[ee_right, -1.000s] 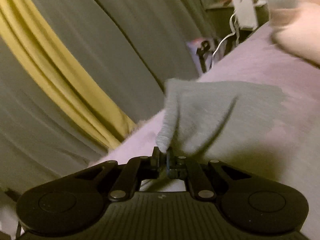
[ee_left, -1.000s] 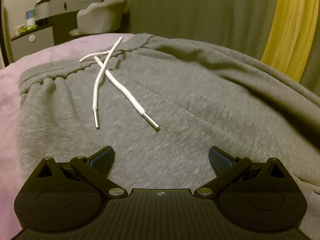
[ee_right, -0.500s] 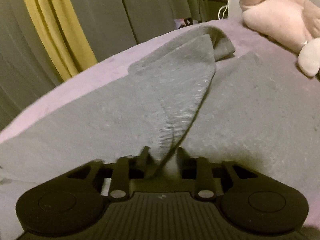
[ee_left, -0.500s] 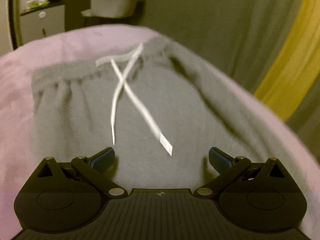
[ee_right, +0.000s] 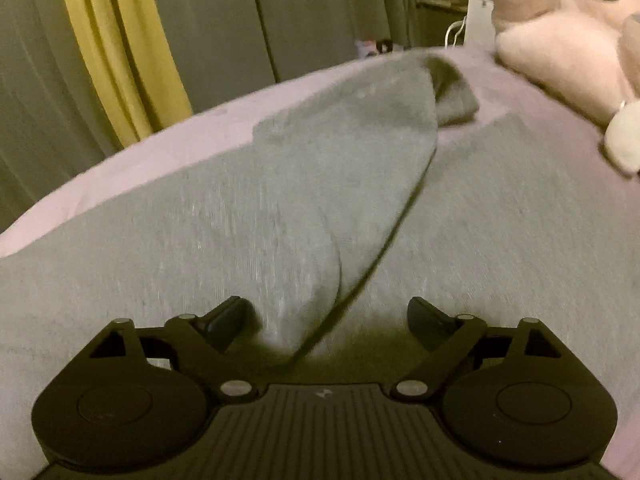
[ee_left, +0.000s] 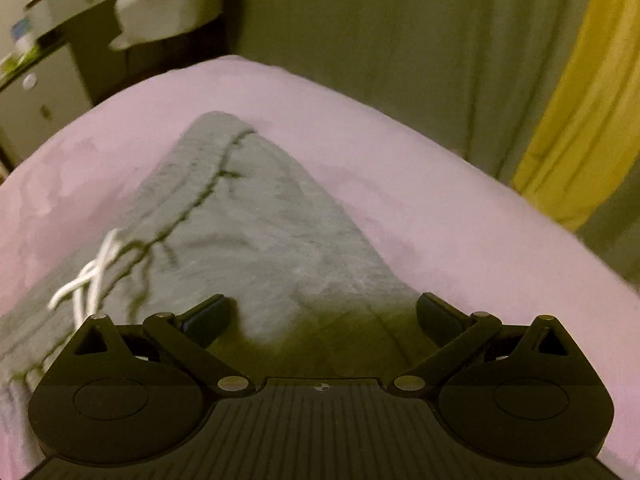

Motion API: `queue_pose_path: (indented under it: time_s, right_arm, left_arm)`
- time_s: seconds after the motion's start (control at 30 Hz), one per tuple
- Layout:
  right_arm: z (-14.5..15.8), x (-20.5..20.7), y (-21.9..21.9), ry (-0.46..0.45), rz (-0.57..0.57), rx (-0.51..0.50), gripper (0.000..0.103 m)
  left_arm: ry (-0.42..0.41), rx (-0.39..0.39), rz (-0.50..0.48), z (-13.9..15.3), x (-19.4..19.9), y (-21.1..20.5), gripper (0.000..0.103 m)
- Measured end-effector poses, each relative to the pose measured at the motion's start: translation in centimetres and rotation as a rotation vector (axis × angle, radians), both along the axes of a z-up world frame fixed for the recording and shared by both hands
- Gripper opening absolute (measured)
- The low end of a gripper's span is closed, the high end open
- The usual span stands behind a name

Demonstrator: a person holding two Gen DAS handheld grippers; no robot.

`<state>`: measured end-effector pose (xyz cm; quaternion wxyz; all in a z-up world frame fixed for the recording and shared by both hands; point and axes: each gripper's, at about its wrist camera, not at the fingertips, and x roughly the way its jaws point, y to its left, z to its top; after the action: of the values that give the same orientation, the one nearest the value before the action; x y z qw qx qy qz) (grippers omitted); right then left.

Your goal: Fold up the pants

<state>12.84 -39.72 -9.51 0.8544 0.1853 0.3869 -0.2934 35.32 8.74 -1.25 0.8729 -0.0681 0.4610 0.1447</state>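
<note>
While my right gripper (ee_right: 326, 314) points down at the grey pants (ee_right: 280, 208), its jaws are opening, already spread wide, and a fold of the leg fabric lies loose between them with neither pad pressing on it. Pants are spread flat over the pink bed cover (ee_right: 168, 148); one leg is doubled over on itself, its cuff (ee_right: 452, 92) curled up at the far end near the pink plush toy (ee_right: 568, 60). My left gripper (ee_left: 322, 316) hangs over the waist end, jaws wide apart, nothing gripped, only grey cloth below the gap. From that view the pants (ee_left: 256, 216) run away to a narrow point on the bed cover (ee_left: 440, 200), with a dark wrinkled seam along the waistband. White drawstring (ee_left: 94, 276) lies crossed on the fabric just beside my left finger (ee_left: 206, 316), blurred. Yellow curtain (ee_left: 580, 92) and grey drapes behind the bed; a white chair (ee_left: 168, 4) and cabinet at far left, blurred.
</note>
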Motion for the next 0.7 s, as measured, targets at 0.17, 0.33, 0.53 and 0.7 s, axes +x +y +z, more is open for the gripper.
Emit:
queue_pose_path:
  time_s: [0.17,0.33,0.53,0.7]
  right_arm:
    - [-0.1,3.2,0.6,0.075,0.077,-0.201,0.076]
    - [-0.7,5.6,-1.0,0.099,0.041,-0.15,0.05]
    - [2.8,4.9,-6.9,-0.127,-0.108,0.159,0.01]
    - [11.6,-0.5,-7.4,-0.42,-0.134,0.165,0.008]
  left_arm:
    - [0.0,0.021,-0.064,-1.2,1.0,-0.3,0.084]
    - [-0.015,-0.018,-0.143,-0.9,0.8,-0.9,0.043]
    - [-0.055,-0.154,-0.136,2.7,-0.3,1.7,0.016]
    - [-0.248,-0.28,-0.182,9.6,-6.0,4.9,0.015]
